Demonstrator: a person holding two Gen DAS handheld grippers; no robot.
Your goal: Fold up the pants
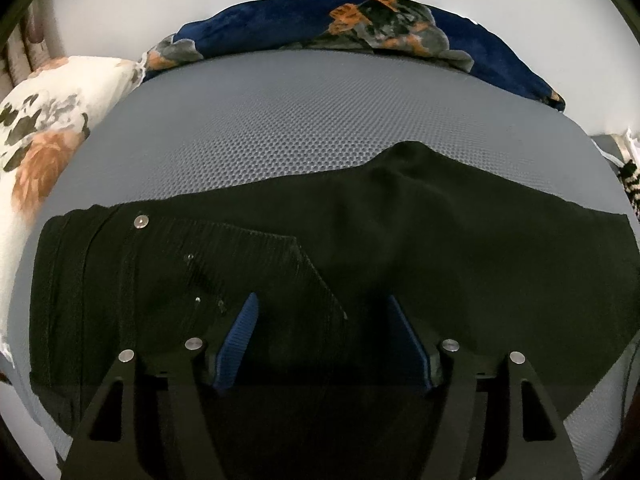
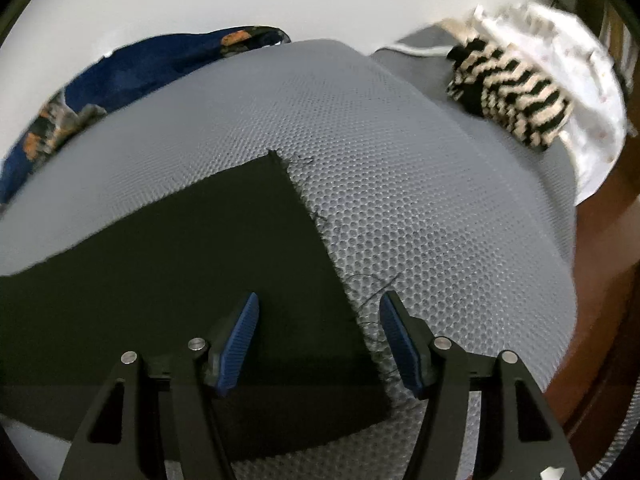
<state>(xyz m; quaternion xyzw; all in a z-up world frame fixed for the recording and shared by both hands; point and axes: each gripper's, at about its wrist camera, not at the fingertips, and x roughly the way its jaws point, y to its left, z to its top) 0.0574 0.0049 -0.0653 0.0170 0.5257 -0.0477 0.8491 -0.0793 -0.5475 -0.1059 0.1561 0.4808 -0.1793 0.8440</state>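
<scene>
The black pants [image 1: 360,248] lie flat across the grey mesh mattress [image 1: 280,120], waistband and metal button [image 1: 141,221] toward the left, the frayed leg hem [image 2: 320,232] toward the right. The left gripper [image 1: 320,320] hovers over the hip area with its 2 blue fingers [image 1: 240,340] spread and no cloth pressed between them. The right gripper [image 2: 318,320] hangs over the hem end, fingers [image 2: 236,340] likewise spread, 1 over the cloth and the other over bare mesh, so the hem edge runs between them without being pinched. The pants appear already doubled lengthwise, so the step in hand is probably taking hold of the hem to carry it toward the waist. To do it well, the right fingers should come down square to the hem and catch every layer, not just the loose threads [image 2: 372,300]. The left should pin or grip the waist end so the cloth does not slide on the mesh. A blue floral blanket [image 1: 320,24] and a striped knit [image 2: 508,96] lie well apart from the work.
</scene>
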